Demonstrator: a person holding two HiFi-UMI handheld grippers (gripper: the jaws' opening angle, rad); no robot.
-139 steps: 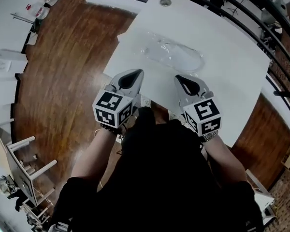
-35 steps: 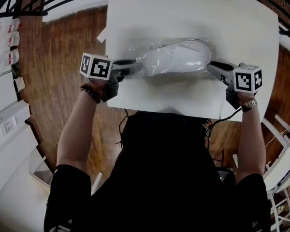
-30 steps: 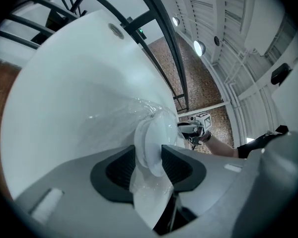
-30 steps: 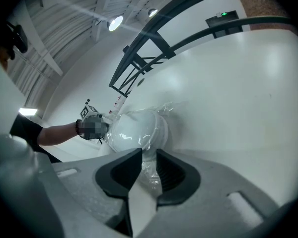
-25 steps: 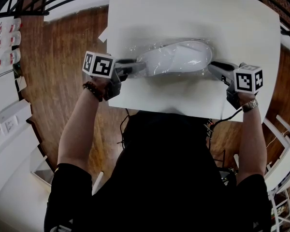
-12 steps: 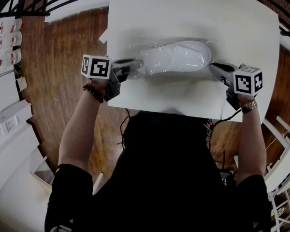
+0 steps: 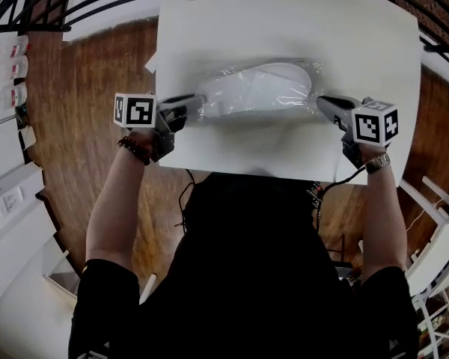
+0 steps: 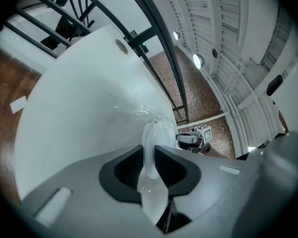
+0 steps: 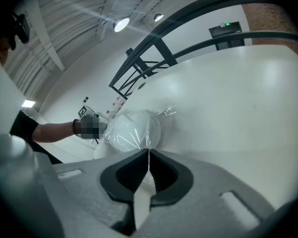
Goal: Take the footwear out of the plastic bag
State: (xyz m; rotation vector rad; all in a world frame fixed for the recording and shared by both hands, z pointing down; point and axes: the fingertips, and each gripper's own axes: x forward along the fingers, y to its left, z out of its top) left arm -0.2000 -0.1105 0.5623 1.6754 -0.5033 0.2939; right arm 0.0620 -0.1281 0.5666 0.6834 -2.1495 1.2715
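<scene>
Clear plastic bag [image 7: 308,73]: thin film, crinkled and glossy, glints all along its folds. Through it the footwear [image 7: 266,88] reads white and smooth, with a soft sheen. The table [image 7: 284,21] top is white, smooth and matt. The floor [image 7: 90,73] is brown wood boards, polished shiny. The railing [image 8: 164,48] is dark painted metal.

white footwear [image 7: 263,88] lies lengthwise inside a clear, crinkled plastic bag [image 7: 209,102], flat on the white tabletop.

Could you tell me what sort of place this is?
Likely an indoor loft-style studio or lab: a white table on a wooden floor, a black railing behind it, and a brick wall beyond.
</scene>
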